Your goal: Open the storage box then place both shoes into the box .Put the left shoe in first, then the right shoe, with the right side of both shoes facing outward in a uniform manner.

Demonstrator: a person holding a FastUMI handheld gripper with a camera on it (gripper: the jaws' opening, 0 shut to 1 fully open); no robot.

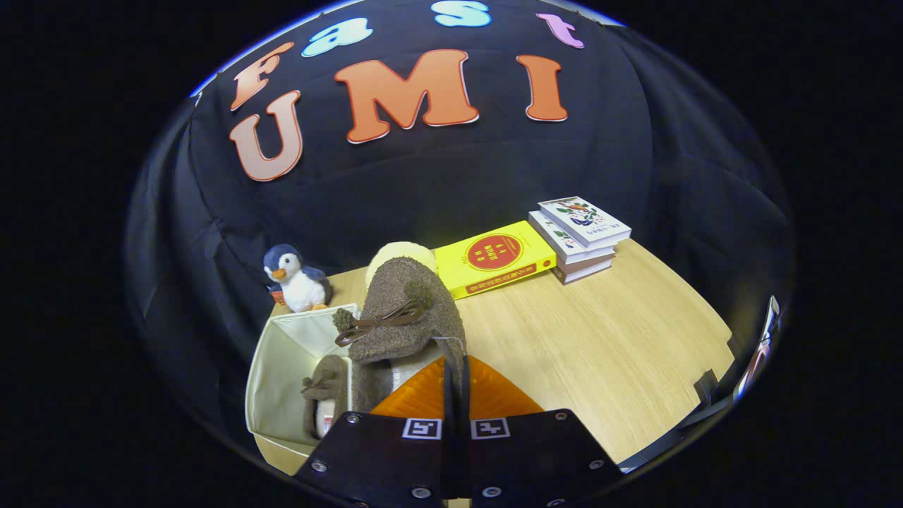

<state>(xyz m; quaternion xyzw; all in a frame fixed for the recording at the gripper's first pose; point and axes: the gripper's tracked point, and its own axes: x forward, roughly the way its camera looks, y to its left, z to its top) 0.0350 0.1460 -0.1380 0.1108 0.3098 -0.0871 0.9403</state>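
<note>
My gripper [455,367] is shut on the rim of a brown fuzzy shoe [405,310] with a dark bow on its top. The shoe hangs lifted just ahead of the fingers [416,398], its toe pointing away from me, above the table and beside the near right wall of the storage box [282,353]. The box is open, pale inside, and stands on the table to the left of the fingers. A second matching brown shoe [324,395] lies inside the box against its right wall, partly hidden by the held shoe and the gripper body.
A stuffed penguin [296,279] sits behind the box. A yellow book [494,257] and a stack of books [582,236] lie at the back of the wooden table [607,339]. A pale yellow round thing [402,252] shows behind the held shoe.
</note>
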